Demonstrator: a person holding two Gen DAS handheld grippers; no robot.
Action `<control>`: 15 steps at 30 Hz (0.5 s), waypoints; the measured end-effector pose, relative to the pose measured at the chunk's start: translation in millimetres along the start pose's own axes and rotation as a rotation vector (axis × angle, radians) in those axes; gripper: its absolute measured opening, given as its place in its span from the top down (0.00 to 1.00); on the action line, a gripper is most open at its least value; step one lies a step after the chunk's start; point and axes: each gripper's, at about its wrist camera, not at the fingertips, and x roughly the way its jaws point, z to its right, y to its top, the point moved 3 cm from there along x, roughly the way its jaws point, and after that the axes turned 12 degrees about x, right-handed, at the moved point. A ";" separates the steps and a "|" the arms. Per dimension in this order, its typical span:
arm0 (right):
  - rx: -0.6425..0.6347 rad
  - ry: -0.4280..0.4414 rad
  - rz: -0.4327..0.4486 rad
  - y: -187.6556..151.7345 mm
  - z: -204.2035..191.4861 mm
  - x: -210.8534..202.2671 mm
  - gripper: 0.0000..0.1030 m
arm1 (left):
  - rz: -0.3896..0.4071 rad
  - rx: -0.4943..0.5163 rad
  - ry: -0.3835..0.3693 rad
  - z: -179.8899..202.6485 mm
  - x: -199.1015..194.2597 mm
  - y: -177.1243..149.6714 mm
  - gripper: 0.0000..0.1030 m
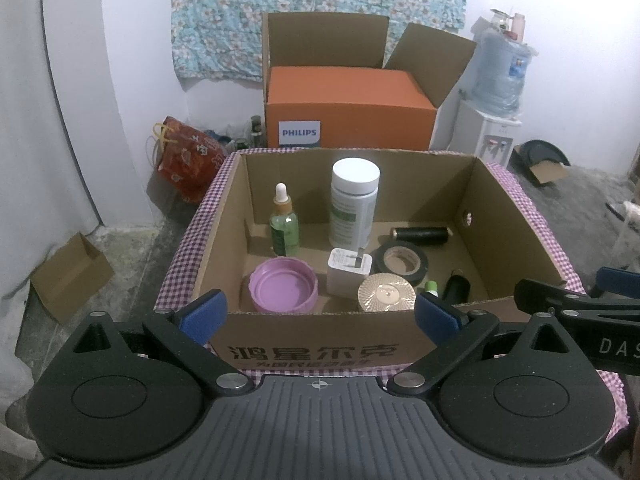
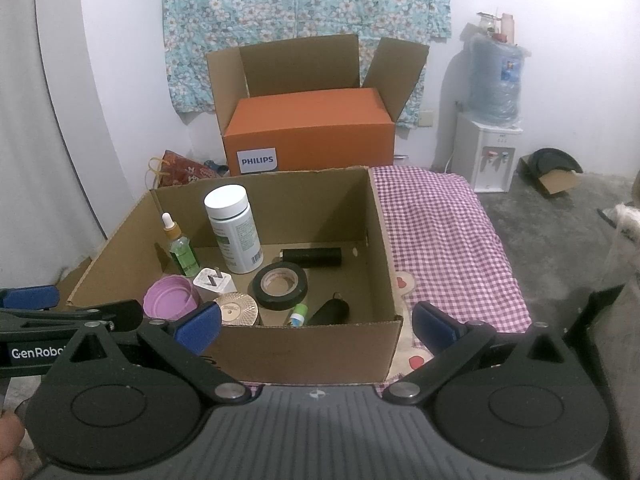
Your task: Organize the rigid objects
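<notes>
The left gripper (image 1: 318, 314) and right gripper (image 2: 317, 322) hung before the cardboard box (image 1: 516, 220), fingers spread, grasping nothing. Inside it, beyond the fingertips, stood the white bottle (image 1: 354, 202), beside the dropper bottle (image 1: 283, 224).

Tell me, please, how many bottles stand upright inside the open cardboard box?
2. The white-capped bottle stands near the back wall of the box. The green dropper bottle stands to its left. More could be hidden behind the near wall.
</notes>
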 end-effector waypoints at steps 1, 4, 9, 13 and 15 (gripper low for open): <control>0.000 0.000 0.000 0.2 0.1 0.0 0.00 | 0.000 0.000 0.000 0.1 0.0 0.0 0.02; 0.003 -0.002 -0.001 -0.3 0.1 0.4 0.00 | -0.002 0.002 -0.003 0.4 0.4 0.1 0.02; 0.003 -0.006 0.000 -0.3 0.2 1.1 0.00 | -0.001 0.003 -0.005 1.1 0.8 0.2 0.02; 0.004 -0.005 -0.001 -0.4 0.3 1.1 0.00 | -0.002 0.003 -0.005 0.9 0.9 0.2 0.02; 0.004 -0.005 -0.001 -0.3 0.4 1.1 0.00 | -0.002 0.003 -0.005 1.0 0.8 0.1 0.02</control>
